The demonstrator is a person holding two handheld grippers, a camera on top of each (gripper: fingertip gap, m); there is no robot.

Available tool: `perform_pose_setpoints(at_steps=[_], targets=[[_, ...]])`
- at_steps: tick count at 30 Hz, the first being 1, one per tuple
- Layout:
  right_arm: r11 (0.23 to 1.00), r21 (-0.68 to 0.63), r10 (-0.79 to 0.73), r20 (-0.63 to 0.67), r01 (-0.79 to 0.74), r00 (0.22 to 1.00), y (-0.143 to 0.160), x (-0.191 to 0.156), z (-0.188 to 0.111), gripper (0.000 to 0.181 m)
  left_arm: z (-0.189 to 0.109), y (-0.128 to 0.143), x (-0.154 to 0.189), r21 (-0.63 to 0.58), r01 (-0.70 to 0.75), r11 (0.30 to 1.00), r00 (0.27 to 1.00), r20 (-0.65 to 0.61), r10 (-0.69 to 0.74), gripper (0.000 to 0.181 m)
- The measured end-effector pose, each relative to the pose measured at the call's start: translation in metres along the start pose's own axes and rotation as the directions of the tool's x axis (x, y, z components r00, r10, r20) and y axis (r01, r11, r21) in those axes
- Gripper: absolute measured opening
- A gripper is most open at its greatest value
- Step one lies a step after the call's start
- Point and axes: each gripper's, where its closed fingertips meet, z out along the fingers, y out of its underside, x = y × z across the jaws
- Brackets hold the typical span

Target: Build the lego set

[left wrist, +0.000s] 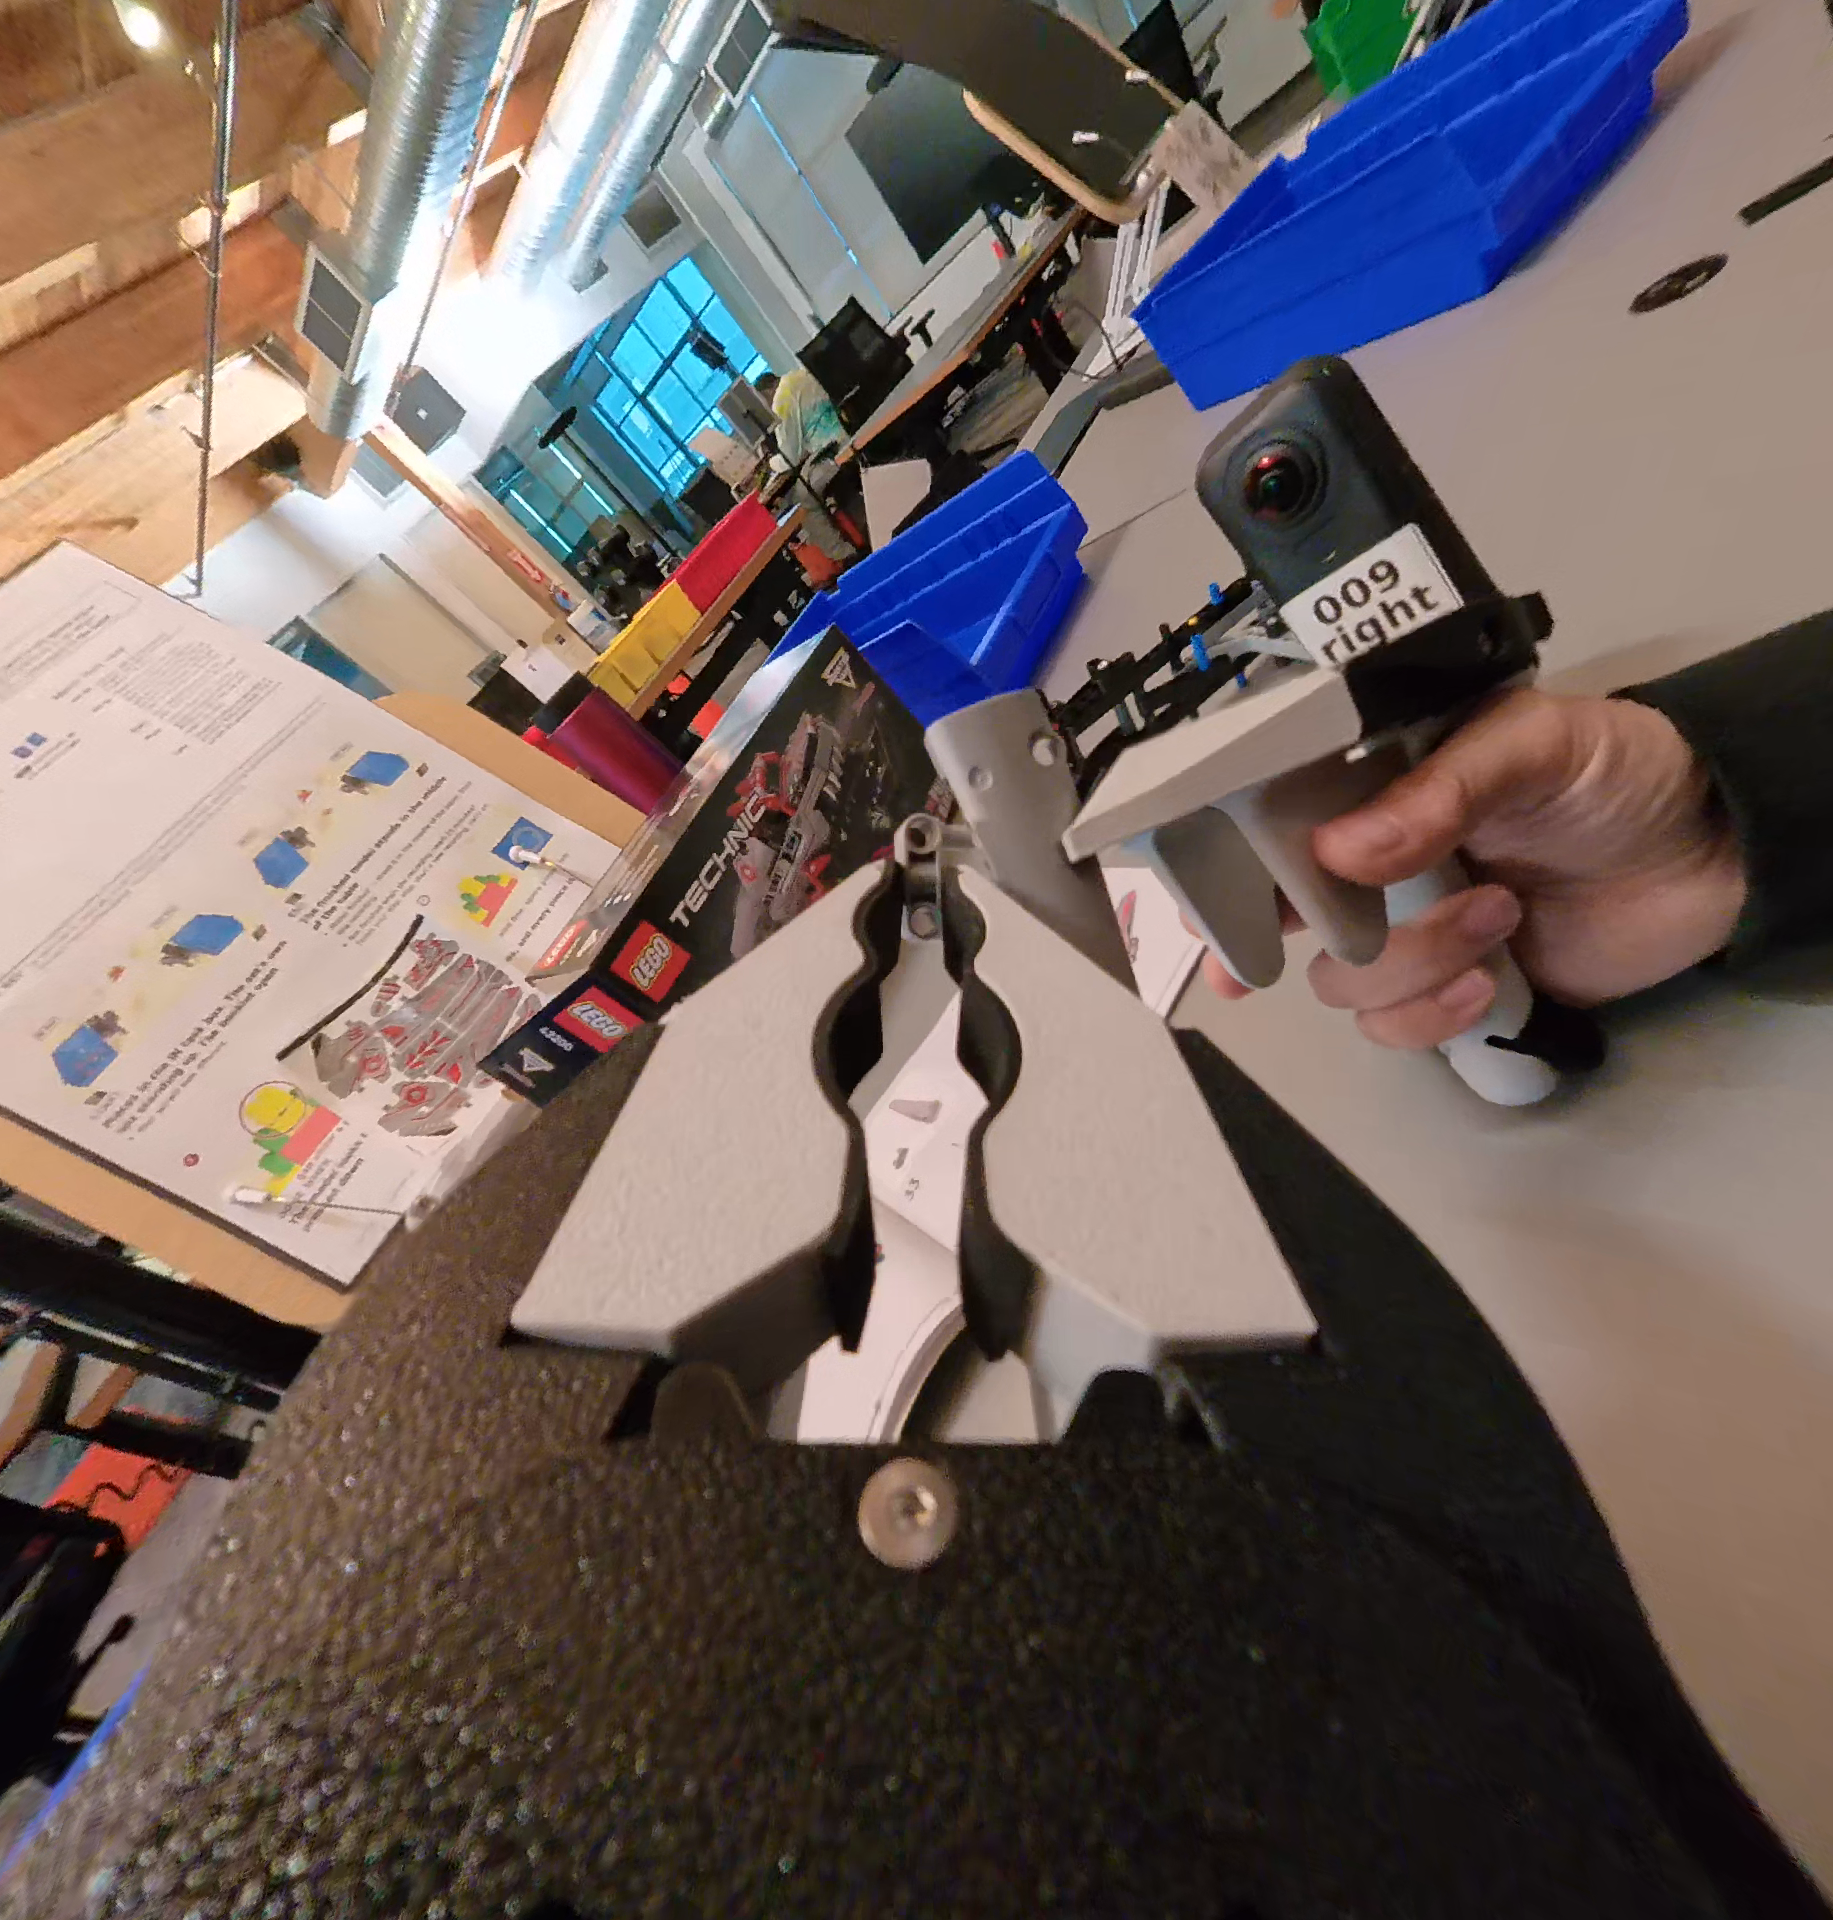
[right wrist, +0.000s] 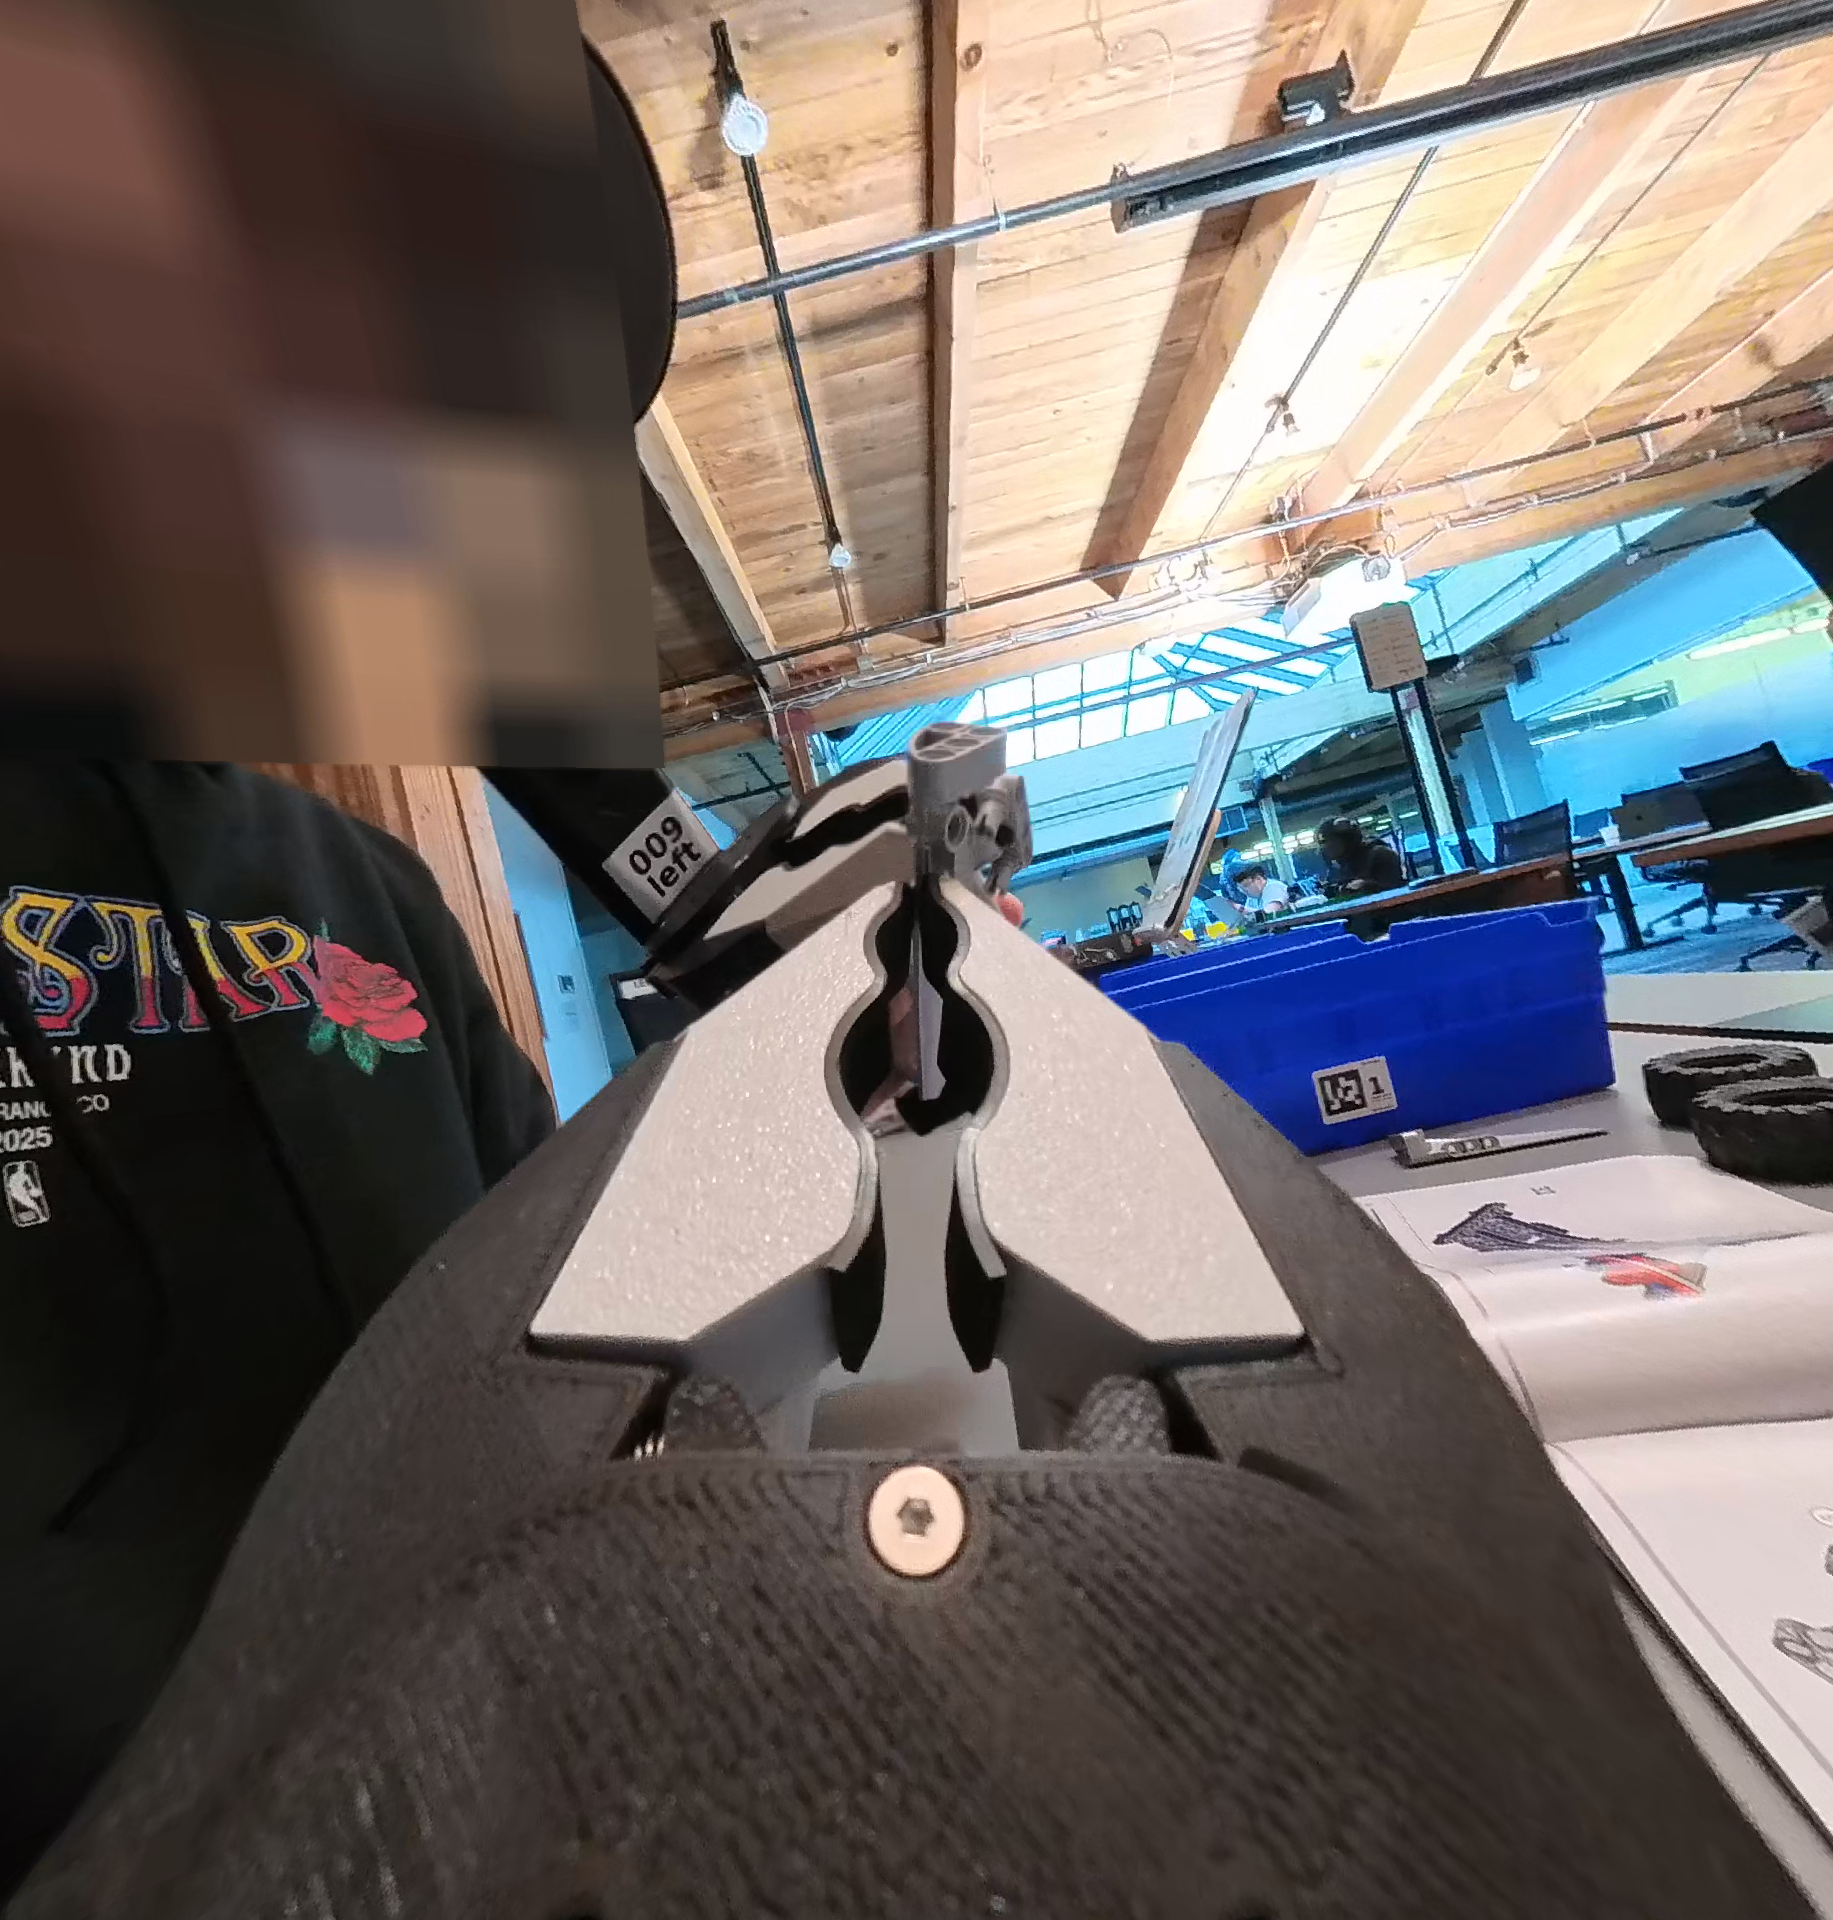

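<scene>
Both tongs are raised above the worktop (left wrist: 1514,1195) and brought tip to tip. The left tongs (left wrist: 917,899) are clenched on a small dark link (left wrist: 922,904) whose far end meets a grey connector (left wrist: 920,836); the right tongs (right wrist: 938,888) are clenched on a grey piece (right wrist: 951,790) at their tips, and the left tongs (right wrist: 891,821) are seen touching the same cluster from the side. Whether the two pieces are already pressed home cannot be told.

Progress — judged from the layout only: the build appears to be at an intermediate stage. A partial black frame with blue pins (left wrist: 1172,665) lies on the worktop behind the right tongs (left wrist: 1005,810); the tyres (right wrist: 1764,1101) lie loose and unmounted, and a grey beam (right wrist: 1463,1143) is unused beside them; the small sub-assembly in hand is not yet attached to the frame.

Surroundings: the set box (left wrist: 777,831) is propped near a blue bin (left wrist: 974,582); instruction sheets (right wrist: 1618,1278) are spread under the right tongs; a printed guide (left wrist: 216,883) stands to the left; a larger blue bin (right wrist: 1359,1018) stands behind. Obstruction — each tong body is judged to screen the joint from the other view.
</scene>
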Motion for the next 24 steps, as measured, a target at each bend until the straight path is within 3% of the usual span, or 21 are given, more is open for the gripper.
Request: perform_pose_setpoints(at_steps=[18, 24], targets=[[1.000, 0.028, 0.013, -0.005, -0.013, 1.000, -0.0047, 0.0015, -0.0026, 0.000, 0.0035, -0.0027, 0.0006, 0.003, 0.105, 0.994, 0.994, 0.002, -0.105, 0.005], [0.999, 0.034, 0.019, -0.008, -0.018, 1.000, -0.0059, 0.0023, -0.0035, 0.000, 0.0043, -0.0041, 0.0022, 0.032, 0.210, 0.977, 0.977, -0.046, -0.208, 0.005]])
